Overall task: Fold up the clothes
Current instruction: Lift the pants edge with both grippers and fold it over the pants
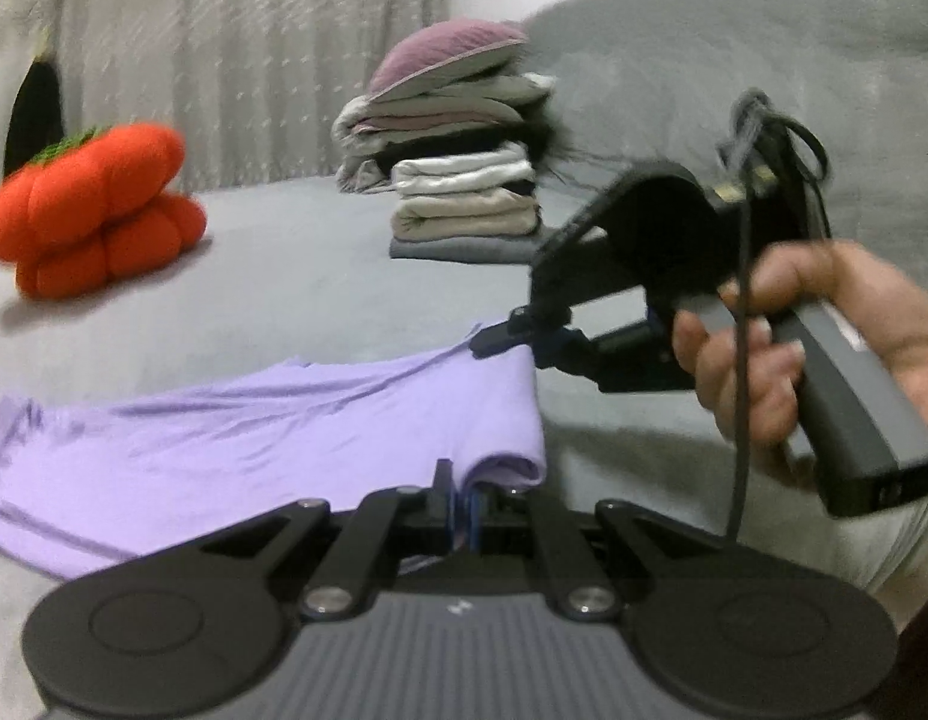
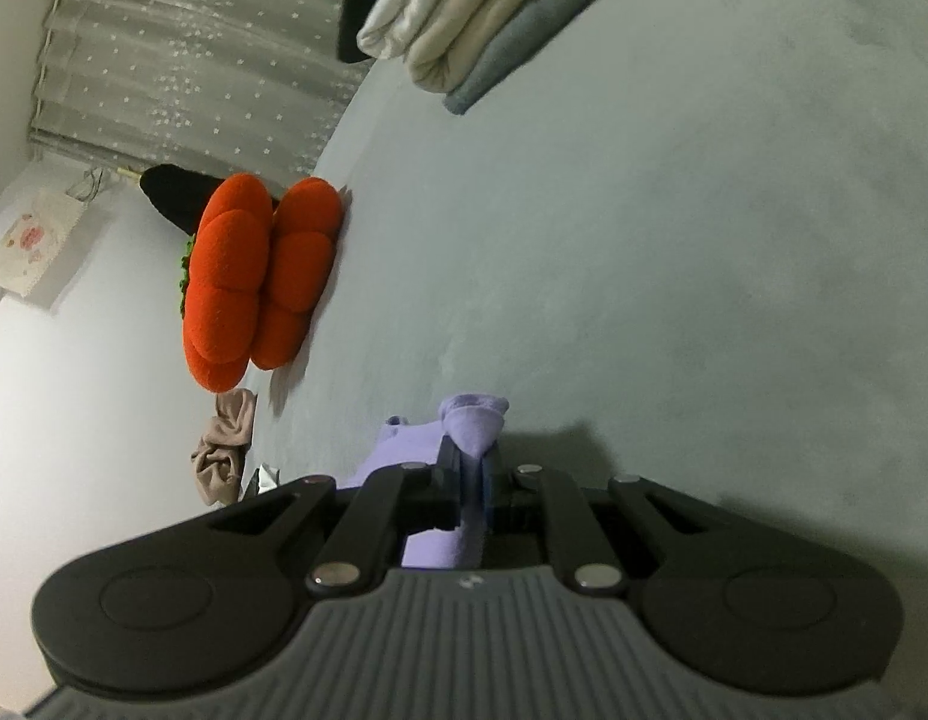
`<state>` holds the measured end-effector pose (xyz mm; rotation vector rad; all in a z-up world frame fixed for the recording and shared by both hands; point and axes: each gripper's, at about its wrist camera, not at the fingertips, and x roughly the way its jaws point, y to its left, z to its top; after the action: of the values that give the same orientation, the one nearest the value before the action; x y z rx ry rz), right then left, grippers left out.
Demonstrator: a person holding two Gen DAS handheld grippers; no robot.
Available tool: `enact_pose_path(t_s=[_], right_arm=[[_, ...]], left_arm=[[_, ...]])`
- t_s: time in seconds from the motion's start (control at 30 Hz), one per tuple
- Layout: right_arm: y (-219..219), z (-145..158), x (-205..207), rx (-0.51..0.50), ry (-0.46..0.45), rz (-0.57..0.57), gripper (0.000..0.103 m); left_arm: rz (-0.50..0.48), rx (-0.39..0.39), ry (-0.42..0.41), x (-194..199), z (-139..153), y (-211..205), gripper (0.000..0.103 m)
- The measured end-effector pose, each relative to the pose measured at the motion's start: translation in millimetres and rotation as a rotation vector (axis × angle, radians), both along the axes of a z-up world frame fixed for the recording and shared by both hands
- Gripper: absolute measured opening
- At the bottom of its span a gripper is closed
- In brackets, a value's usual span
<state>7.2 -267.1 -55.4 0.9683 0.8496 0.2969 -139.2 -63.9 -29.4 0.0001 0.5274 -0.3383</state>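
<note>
Wide grey bed (image 1: 320, 276) underneath it all, a stack of folded clothes (image 1: 464, 192) waiting at the back, an orange cushion (image 1: 92, 210) off to the side. Spread across the near side lies the purple garment (image 1: 224, 438), one end raised. Left hand-held gripper (image 1: 461, 501) is pinched tight on its near corner; right hand-held gripper (image 2: 473, 480) is clamped on the far corner. Looks like a fold mid-lift: next, both corners should carry across together and land edge to edge.
</note>
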Motion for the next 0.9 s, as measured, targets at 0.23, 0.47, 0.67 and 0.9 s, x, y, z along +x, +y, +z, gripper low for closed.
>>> enact_pose_path(t_s=[0.23,0.47,0.67,0.9], right_arm=[[26,25,17,-0.014,-0.030,0.045,0.009],[79,33,45,-0.024,-0.021,0.104,0.009],[133,30,66,-0.076,-0.003,0.177,0.009],[195,27,89,-0.140,-0.003,0.259,0.009]], left_arm=[[0.060,-0.247,0.065,15,11,52,0.004],[0.160,-0.400,0.093,27,11,109,0.004],[0.260,-0.503,0.123,40,-4,162,0.004],[0.366,-0.575,0.140,51,-17,215,0.004]])
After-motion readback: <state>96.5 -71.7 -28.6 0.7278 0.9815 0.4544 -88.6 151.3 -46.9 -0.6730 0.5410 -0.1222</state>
